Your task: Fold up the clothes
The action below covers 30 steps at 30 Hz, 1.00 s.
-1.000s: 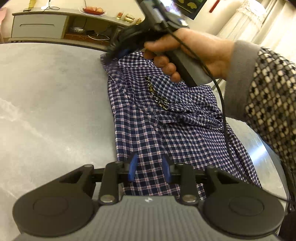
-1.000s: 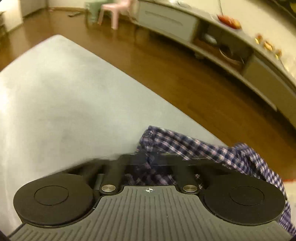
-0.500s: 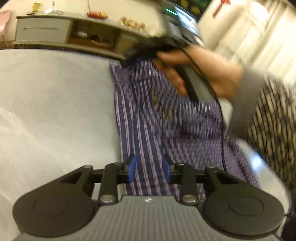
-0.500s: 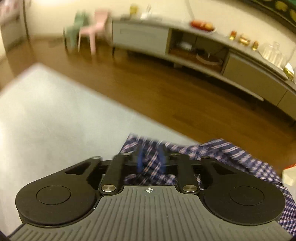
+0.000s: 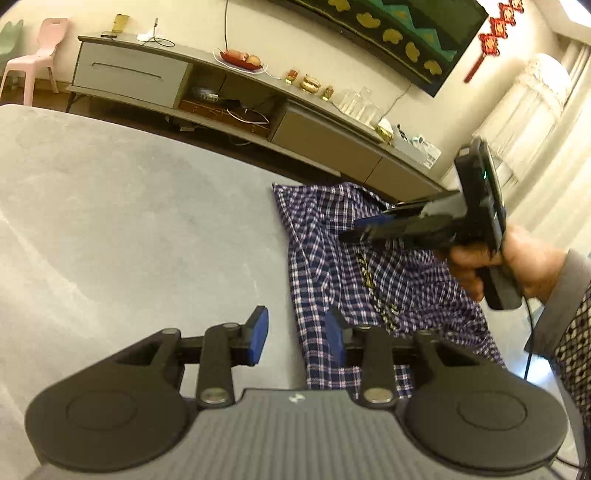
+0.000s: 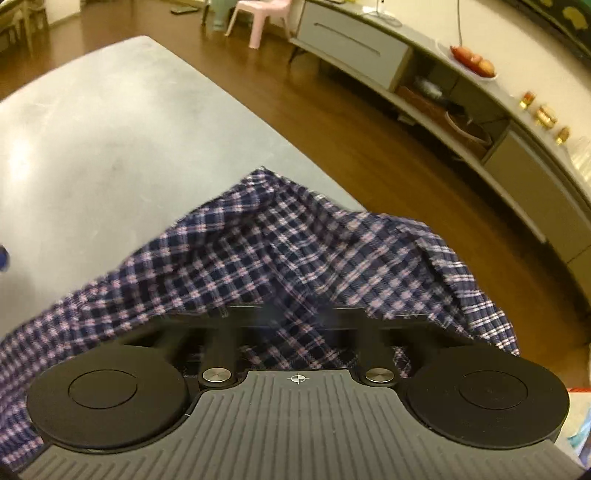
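A dark blue and pink checked shirt (image 5: 332, 258) lies spread along the right side of the grey table (image 5: 129, 221), reaching its far edge. My left gripper (image 5: 295, 336) is open just above the shirt's near left edge, with the left pad over bare table. A hand (image 5: 517, 266) holds my right gripper (image 5: 356, 230) over the shirt's collar end, pointing left. In the right wrist view the shirt (image 6: 258, 258) bunches in front of the right gripper (image 6: 295, 314). Its blurred fingers stand apart with cloth between them, so it looks open.
The table (image 6: 92, 129) stretches away to the left of the shirt. Beyond its far edge are wooden floor (image 6: 369, 147), a long low cabinet (image 5: 129, 74) along the wall and a pink chair (image 6: 262, 14). A patterned sleeve (image 5: 576, 332) is at the right.
Both grippers were shut on the shirt and have opened. The left has shifted left off the hem. The right hand has swung from the far left corner to the right.
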Tool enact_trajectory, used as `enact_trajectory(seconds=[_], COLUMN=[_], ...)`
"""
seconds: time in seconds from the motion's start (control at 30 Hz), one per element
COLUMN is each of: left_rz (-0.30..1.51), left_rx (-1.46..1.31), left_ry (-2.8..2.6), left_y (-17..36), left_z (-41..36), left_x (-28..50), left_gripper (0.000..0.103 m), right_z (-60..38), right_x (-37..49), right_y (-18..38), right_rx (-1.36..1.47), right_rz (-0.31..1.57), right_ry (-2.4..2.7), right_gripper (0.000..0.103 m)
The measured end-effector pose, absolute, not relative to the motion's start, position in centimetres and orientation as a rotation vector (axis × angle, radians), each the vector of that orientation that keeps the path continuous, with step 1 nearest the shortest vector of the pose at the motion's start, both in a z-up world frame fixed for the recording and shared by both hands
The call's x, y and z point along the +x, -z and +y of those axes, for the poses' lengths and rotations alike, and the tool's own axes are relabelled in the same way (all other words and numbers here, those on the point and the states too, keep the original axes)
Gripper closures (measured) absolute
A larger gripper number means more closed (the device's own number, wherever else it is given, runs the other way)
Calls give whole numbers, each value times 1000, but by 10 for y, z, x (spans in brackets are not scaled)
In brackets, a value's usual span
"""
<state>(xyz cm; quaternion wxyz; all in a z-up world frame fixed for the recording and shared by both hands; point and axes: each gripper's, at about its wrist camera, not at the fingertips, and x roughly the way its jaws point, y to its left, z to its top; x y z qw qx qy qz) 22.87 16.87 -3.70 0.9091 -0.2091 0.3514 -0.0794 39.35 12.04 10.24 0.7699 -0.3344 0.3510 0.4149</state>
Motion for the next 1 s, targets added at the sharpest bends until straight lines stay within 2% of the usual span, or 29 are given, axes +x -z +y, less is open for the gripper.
enact_trajectory(seconds=[0.5, 0.77, 0.83, 0.97, 1.0], left_rz=[712, 665, 663, 662, 662], left_rx=[-423, -365, -370, -389, -394], left_ry=[147, 123, 116, 102, 99], left_y=[36, 12, 12, 14, 15], left_z=[160, 157, 158, 160, 161], left_x=[231, 267, 273, 281, 284], left_gripper=[70, 69, 69, 69, 69], right_z=[98, 87, 83, 98, 105], right_x=[386, 397, 401, 406, 406], right_y=[-130, -107, -115, -122, -116], right_rx=[-649, -632, -546, -498, -532], right_rz=[659, 745, 747, 737, 751], right_ry=[-876, -758, -819, -887, -896], right_gripper=[103, 103, 103, 75, 61])
